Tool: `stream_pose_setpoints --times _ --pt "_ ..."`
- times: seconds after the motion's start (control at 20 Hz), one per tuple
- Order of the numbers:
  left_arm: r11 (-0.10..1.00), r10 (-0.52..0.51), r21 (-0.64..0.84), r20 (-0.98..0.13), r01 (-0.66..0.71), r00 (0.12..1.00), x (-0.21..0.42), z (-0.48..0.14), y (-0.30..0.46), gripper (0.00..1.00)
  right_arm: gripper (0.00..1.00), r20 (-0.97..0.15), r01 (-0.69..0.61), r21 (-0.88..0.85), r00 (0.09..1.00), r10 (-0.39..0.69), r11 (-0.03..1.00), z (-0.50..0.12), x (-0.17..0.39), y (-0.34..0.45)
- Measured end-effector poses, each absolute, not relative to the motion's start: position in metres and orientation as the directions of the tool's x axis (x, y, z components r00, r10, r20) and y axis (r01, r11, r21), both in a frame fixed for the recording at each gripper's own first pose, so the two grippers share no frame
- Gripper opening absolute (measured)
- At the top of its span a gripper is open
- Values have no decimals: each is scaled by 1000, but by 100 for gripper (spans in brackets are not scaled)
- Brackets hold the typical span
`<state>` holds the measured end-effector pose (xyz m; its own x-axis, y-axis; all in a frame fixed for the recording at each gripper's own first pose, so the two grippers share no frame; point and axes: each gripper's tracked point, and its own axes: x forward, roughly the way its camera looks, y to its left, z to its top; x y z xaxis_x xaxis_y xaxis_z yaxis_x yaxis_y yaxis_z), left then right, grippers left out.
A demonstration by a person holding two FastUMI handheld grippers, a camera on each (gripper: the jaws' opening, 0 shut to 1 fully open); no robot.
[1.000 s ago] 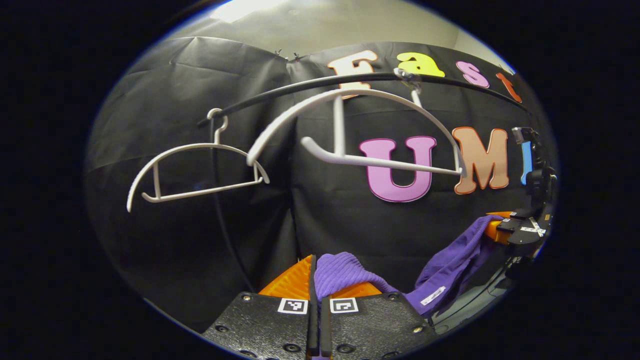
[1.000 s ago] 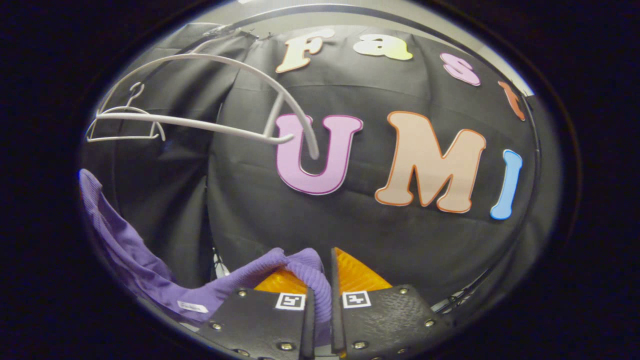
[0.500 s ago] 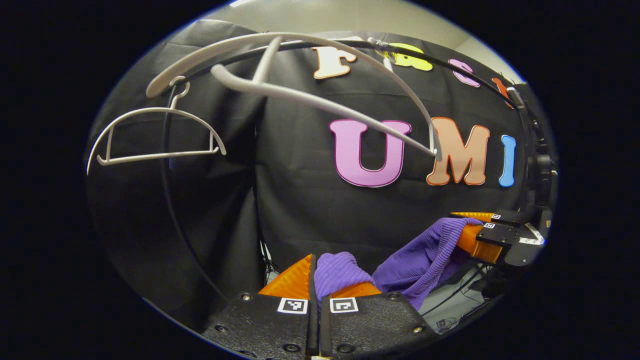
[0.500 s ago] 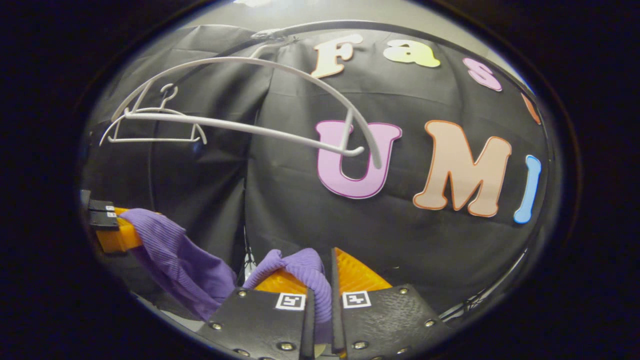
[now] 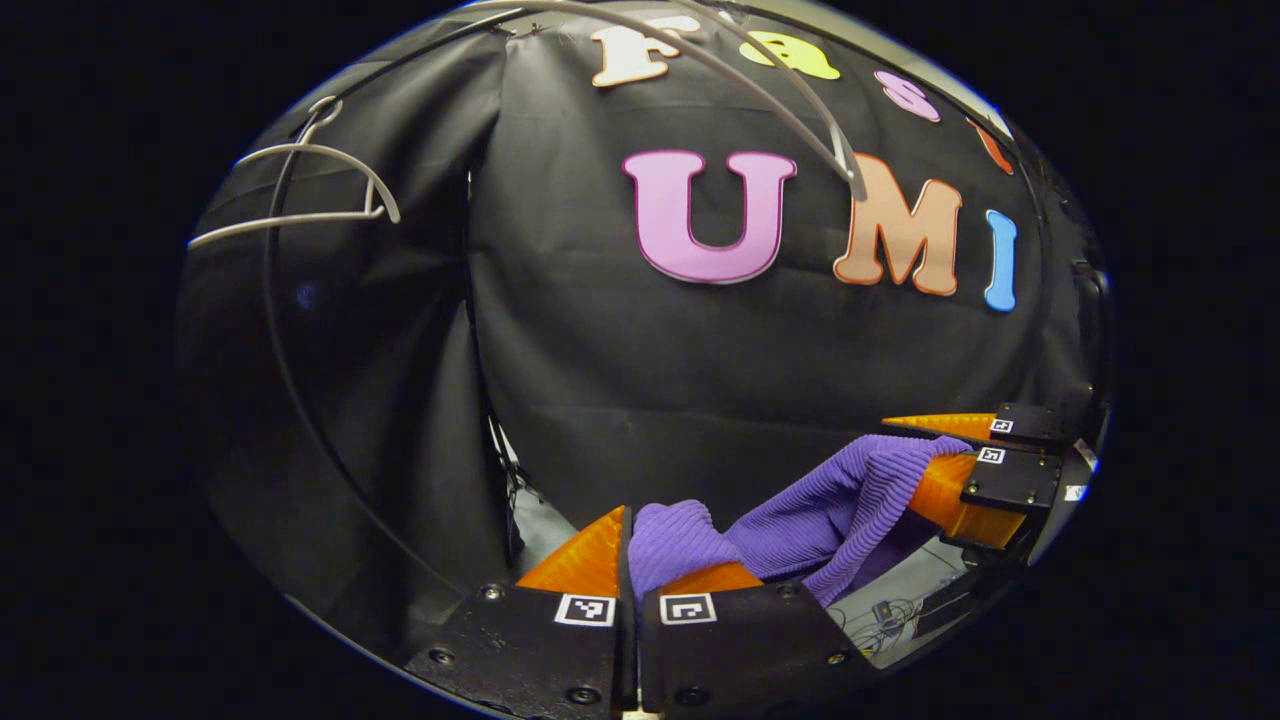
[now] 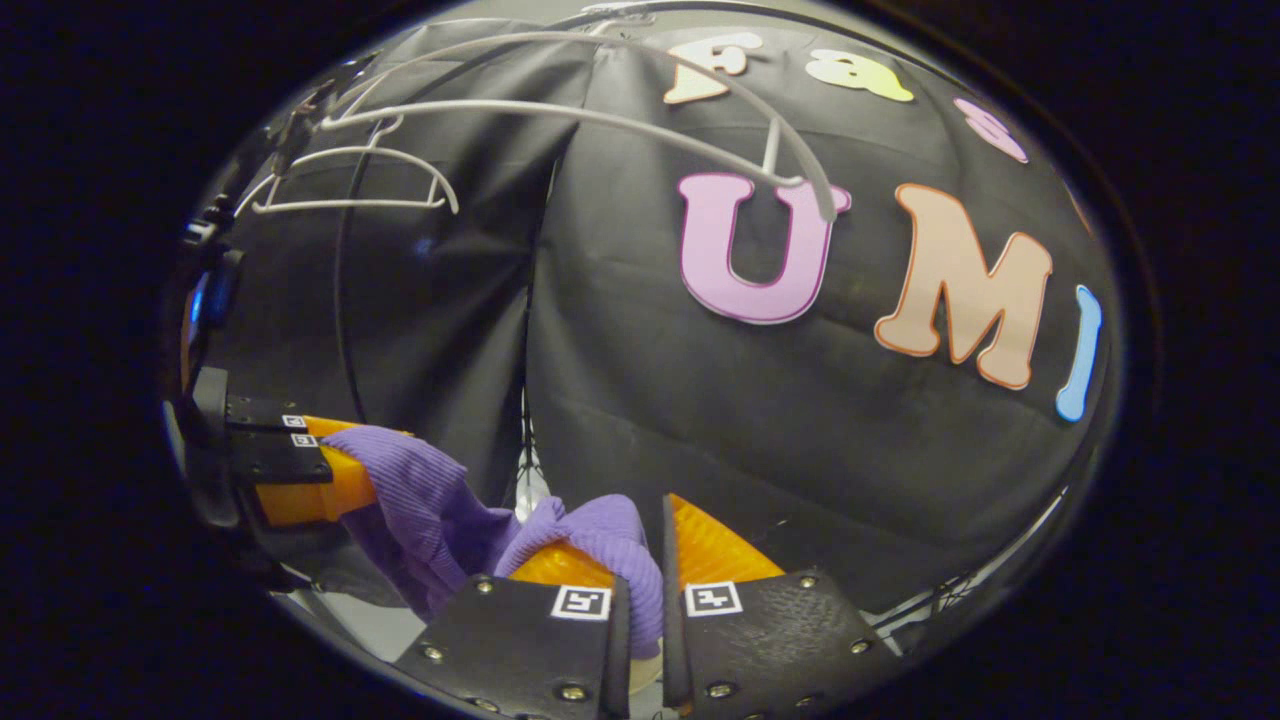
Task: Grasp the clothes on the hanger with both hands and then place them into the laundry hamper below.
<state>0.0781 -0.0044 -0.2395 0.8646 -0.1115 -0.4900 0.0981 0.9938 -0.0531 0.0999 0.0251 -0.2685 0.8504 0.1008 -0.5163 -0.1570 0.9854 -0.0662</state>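
Observation:
A purple ribbed garment [image 5: 830, 505] hangs slack between my two grippers, off its hanger. In the left gripper view my left gripper [image 5: 632, 540] is shut on one bunched end of it, and the right gripper [image 5: 945, 455] shows at the right edge, shut on the other end. In the right gripper view my right gripper [image 6: 640, 545] pinches the purple garment [image 6: 430, 500], which runs left to the left gripper [image 6: 330, 465]. The bare white hanger [image 6: 620, 120] hangs above on a dark rail; its tip [image 5: 845, 165] shows at the top of the left gripper view.
A second bare white hanger [image 5: 310, 185] hangs farther left on the rail [image 6: 340, 300]. Black cloth closes the back. Pale floor with cables [image 5: 890, 610] shows low between the grippers.
Both grippers have dropped with the garment: the hangers and rail have slid up in both views. The two grippers have come closer together, so the cloth between them sags in a shorter loop.

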Motion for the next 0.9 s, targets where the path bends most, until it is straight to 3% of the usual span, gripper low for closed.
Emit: stream_pose_setpoints --times 0.85,0.9 --pt "990 -135 -115 -686 76 715 37 -320 -6 5 15 -723 -186 -28 682 109 982 -359 48 28" --pt "990 -137 -119 -690 75 710 35 -323 -7 12 16 -735 -185 -25 669 108 982 -363 45 26"
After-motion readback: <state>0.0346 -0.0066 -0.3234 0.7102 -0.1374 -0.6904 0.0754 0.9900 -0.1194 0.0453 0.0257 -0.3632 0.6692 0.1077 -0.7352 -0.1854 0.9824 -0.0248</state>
